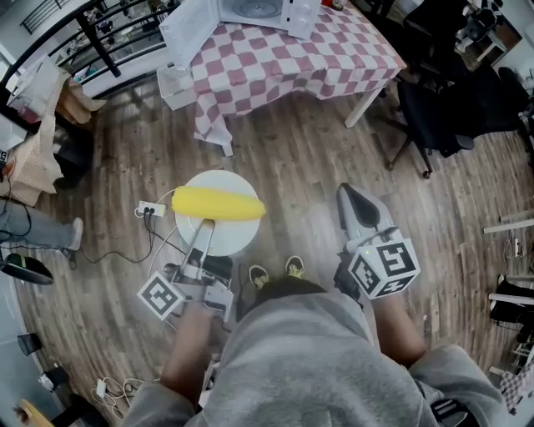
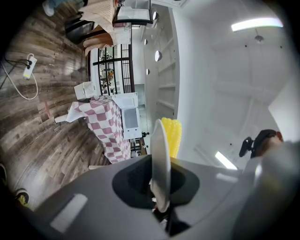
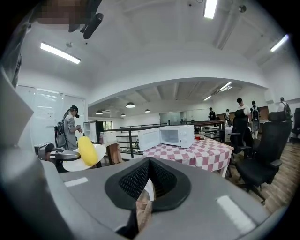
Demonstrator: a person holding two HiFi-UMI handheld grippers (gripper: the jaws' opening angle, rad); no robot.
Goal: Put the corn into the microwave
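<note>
Lower centre: my left tongs (image 1: pixel 204 228) clamp the plate (image 1: pixel 229 240) by its rim, corn (image 1: pixel 219 203) lying loose on top — any tilt could roll it off. Right tongs (image 1: pixel 355 200), lower right, closed and empty. Bare floor (image 1: pixel 292 163) ahead; table (image 1: pixel 275 62) and open microwave (image 1: pixel 259 12) at top, chair (image 1: pixel 442 113) upper right.

The left gripper (image 1: pixel 203 232) reaches out ahead of the person's left side, held about level. Its jaws are pressed together on the near rim of a plate (image 1: pixel 224 240), which stands edge-on between them in the left gripper view. Its marker cube (image 1: pixel 160 296) sits near the body, and the left forearm (image 1: pixel 185 354) runs back from it. The right gripper (image 1: pixel 357 200) points forward and slightly down on the right, its jaws together with nothing between them. The right forearm (image 1: pixel 402 335) is bent in close.
</note>
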